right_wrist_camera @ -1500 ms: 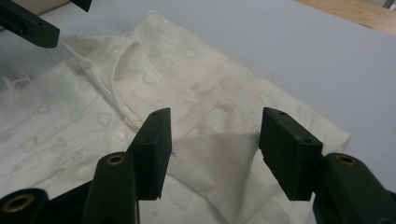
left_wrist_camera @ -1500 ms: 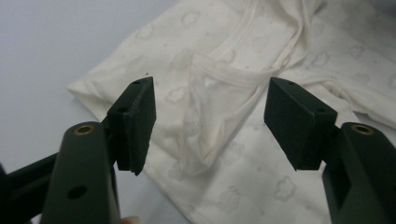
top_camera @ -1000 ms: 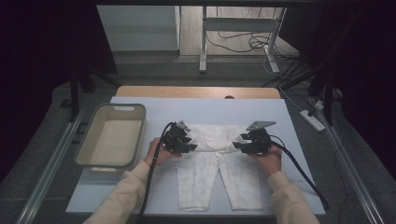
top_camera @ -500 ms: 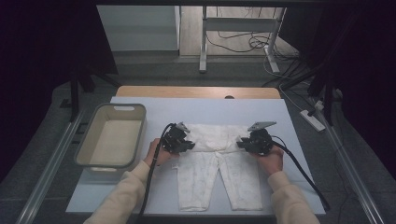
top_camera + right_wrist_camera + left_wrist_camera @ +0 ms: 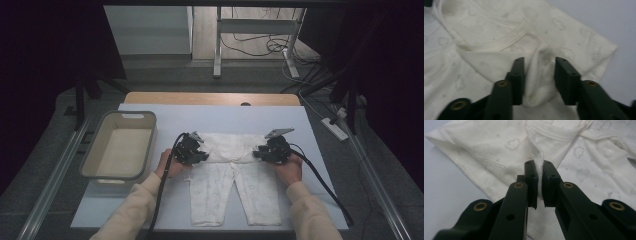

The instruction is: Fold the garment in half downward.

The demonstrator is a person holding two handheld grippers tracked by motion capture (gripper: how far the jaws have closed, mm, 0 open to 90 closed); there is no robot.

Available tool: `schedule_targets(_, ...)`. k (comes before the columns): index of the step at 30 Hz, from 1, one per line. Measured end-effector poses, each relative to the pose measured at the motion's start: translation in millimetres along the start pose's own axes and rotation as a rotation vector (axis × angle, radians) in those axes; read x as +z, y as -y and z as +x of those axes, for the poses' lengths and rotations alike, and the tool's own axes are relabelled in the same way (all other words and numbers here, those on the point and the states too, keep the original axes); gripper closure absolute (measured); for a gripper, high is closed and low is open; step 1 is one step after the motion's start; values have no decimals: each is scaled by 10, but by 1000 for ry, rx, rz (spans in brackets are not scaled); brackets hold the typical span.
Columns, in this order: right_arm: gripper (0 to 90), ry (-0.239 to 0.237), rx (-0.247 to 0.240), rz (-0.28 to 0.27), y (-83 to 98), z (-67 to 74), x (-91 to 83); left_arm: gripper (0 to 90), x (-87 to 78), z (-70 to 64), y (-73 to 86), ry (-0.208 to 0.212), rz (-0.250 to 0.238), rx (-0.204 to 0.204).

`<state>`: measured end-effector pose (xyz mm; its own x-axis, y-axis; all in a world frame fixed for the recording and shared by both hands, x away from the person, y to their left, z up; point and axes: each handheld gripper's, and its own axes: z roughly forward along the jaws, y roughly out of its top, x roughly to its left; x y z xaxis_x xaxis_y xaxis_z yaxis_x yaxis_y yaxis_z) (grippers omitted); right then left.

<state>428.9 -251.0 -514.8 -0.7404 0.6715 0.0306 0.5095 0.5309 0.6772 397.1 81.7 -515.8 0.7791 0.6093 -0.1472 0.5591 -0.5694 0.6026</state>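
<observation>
A white baby garment (image 5: 235,185) with faint cloud prints lies flat on the pale table (image 5: 225,117), legs toward the person. My left gripper (image 5: 200,152) sits at the garment's upper left corner. In the left gripper view its jaws have just been closing, and the gripper (image 5: 539,166) is now shut on a thin upright fold of the garment (image 5: 586,157). My right gripper (image 5: 260,152) is at the upper right corner. Its jaws have also just been closing, and the gripper (image 5: 539,62) now squeezes a thick bunched fold of the garment (image 5: 486,25) beside the neckline.
A beige plastic bin (image 5: 131,114) stands on the table's left side, close to the left hand. Cables trail from both grippers toward the near edge. Beyond the far edge are a dark floor, table legs and cords.
Both grippers have drawn slightly inward onto the garment's top corners and their jaws have closed on the cloth. The hands have hardly shifted otherwise.
</observation>
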Motion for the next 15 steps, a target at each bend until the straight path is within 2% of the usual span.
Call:
schedule_targets(3,820,-30,1,3,-2,15,-14,830,-2,0,2,0,-2,-2)
schedule_targets(4,820,-30,1,3,-2,15,-14,830,-2,0,2,0,-2,-2)
schedule_targets(5,859,-34,-3,4,5,32,-29,830,-8,-3,1,-3,-4,1)
schedule_targets(8,865,-30,-14,2,9,64,-60,830,-23,-4,2,-6,-9,3)
schedule_targets(15,866,-32,-5,-49,16,105,-183,833,-61,-13,11,-10,-25,-2)
